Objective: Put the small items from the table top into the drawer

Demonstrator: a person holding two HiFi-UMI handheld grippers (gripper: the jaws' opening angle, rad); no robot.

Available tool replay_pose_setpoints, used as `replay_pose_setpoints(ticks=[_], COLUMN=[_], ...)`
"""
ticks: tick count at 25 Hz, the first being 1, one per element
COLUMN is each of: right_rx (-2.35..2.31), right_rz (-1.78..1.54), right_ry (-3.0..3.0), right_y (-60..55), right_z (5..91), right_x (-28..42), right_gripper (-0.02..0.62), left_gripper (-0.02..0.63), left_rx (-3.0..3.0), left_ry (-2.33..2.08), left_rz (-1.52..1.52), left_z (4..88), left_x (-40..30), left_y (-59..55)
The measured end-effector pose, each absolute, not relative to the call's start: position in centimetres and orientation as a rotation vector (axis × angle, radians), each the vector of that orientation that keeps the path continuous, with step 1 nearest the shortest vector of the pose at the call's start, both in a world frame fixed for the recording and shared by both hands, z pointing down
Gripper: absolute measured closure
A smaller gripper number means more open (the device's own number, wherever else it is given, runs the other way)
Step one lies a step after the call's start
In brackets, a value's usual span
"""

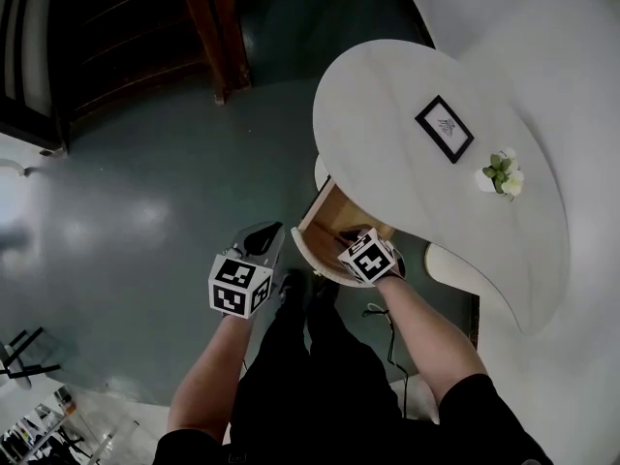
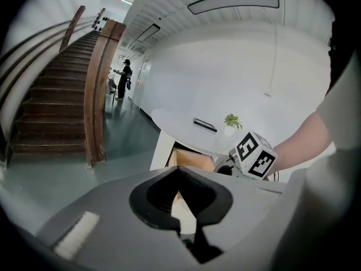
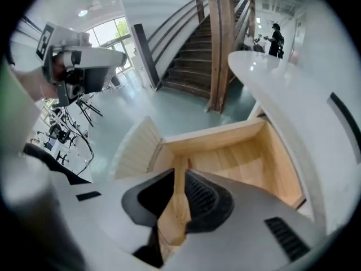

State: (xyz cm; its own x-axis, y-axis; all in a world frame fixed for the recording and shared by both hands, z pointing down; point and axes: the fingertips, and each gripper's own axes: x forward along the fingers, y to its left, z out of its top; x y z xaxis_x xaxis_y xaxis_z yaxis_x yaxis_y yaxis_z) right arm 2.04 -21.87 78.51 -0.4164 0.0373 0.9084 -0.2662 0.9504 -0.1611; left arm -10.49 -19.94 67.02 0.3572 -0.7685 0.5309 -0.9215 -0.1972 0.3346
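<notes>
The right gripper (image 3: 179, 179) is clenched on a wall of the open drawer (image 3: 237, 157), likely holding it open. To its left, the left gripper (image 2: 179, 174) is closed and empty.

Bright, even indoor light. The white surface (image 1: 387, 95) has a soft sheen, and the floor (image 1: 145, 211) shows pale glare patches at left. Both gripper views bend hard at the edges (black corners); the near jaws blur, a window (image 3: 107, 35) blows out, the drawer (image 3: 237, 157) glows warm.
</notes>
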Motion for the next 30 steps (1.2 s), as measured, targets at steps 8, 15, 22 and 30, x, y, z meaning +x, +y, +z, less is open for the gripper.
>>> replay_pose_setpoints(ticks=[8,15,22,30], right_rx=[0.334,0.529,0.663,0.716], right_rz=[0.414,0.511,0.521,0.511], right_ry=[-2.098,-2.202,-2.318,-2.479], right_y=[-21.5,-21.8,-22.9,-24.8], right_z=[70.9,64.5,58.7,53.1], right_x=[3.3,4.9,7.1,10.4], right_gripper=[0.532,0.535,0.538,0.552], left_gripper=[0.595,0.595,0.595,0.595], left_rx=[2.052,2.114,2.187,2.206], left_ry=[-1.468,-1.459,-1.458,-1.504], left_rz=[0.201,0.144,0.187,0.205], left_z=[61.4,56.9,53.8,51.1], left_x=[-10.6,-10.3,-10.0,-7.1], left_y=[-20.8,-21.5,-21.8,-23.0])
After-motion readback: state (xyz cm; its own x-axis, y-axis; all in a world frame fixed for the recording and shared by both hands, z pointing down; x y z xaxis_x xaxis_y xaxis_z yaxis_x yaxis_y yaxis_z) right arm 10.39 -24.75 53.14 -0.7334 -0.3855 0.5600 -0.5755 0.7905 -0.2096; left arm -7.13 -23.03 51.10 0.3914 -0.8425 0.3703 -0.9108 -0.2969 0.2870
